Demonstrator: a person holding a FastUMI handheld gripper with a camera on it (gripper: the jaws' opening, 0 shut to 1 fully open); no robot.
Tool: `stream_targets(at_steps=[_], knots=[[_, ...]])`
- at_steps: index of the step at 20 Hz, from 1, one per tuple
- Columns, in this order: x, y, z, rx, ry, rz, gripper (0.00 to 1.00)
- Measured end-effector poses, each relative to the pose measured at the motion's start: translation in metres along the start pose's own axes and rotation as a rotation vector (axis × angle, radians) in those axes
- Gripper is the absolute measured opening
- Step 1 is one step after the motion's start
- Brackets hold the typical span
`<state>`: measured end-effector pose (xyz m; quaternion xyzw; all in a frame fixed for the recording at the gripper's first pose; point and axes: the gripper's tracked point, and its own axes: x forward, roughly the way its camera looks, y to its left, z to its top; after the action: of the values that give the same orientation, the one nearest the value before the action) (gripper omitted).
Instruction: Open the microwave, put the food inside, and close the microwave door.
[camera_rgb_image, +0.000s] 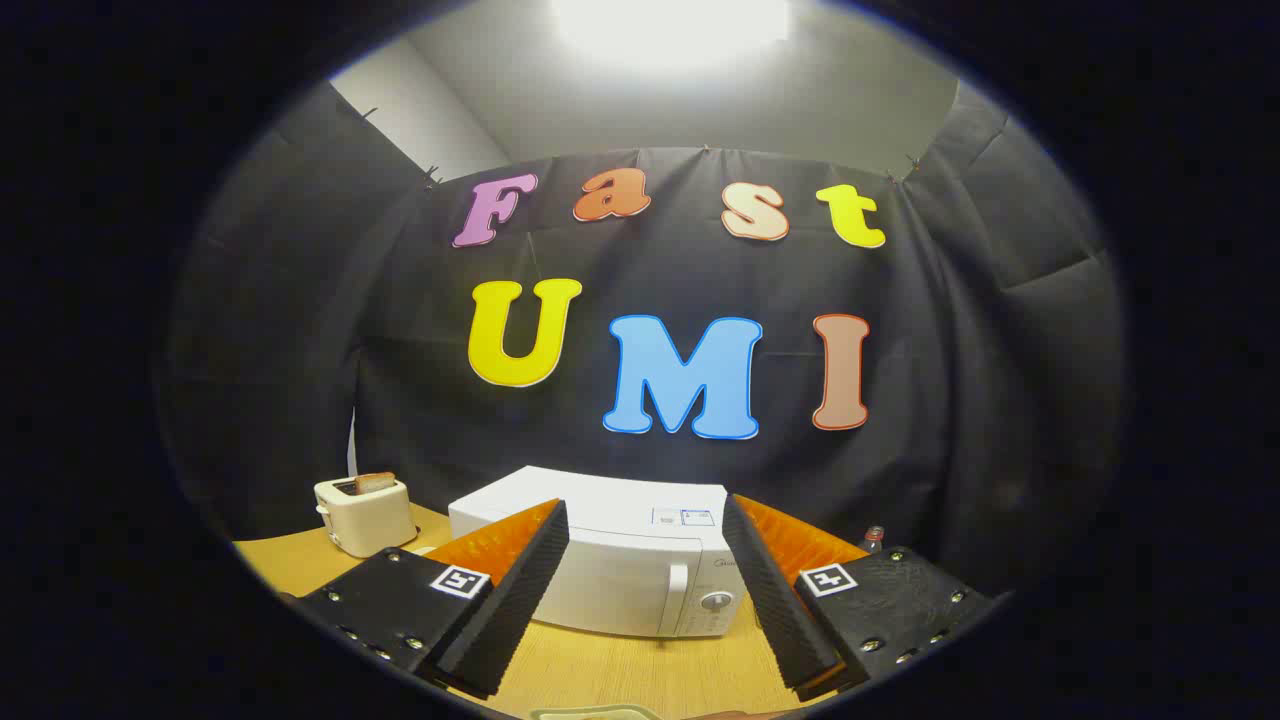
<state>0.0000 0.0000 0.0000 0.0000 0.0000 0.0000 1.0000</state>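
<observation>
Microwave (615, 565), white, door shut, on the wooden table (620, 675) beyond the gripper (645, 560), whose fingers stand spread wide with nothing between them but bare table. Toaster (362, 515), cream, bread in its slot, left of the microwave and apart from it; a small bottle (873, 539) behind the microwave's right side, mostly hidden by a finger. Pale dish rim (590, 713) nearer than the microwave, cut off, contents unclear.

One microwave (620, 570) sits on the table (640, 670), door closed. One toaster (364, 512) stands to the left of the microwave, one slice of bread (375, 481) in it. Right of the microwave, one small bottle (873, 538), possibly. One gripper (640, 610), two fingers spread apart.
</observation>
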Motion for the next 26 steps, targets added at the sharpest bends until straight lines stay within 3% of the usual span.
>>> stream_targets(at_steps=[26], knots=[[0.008, 0.010, -0.019, -0.012, 0.025, 0.021, 0.97]])
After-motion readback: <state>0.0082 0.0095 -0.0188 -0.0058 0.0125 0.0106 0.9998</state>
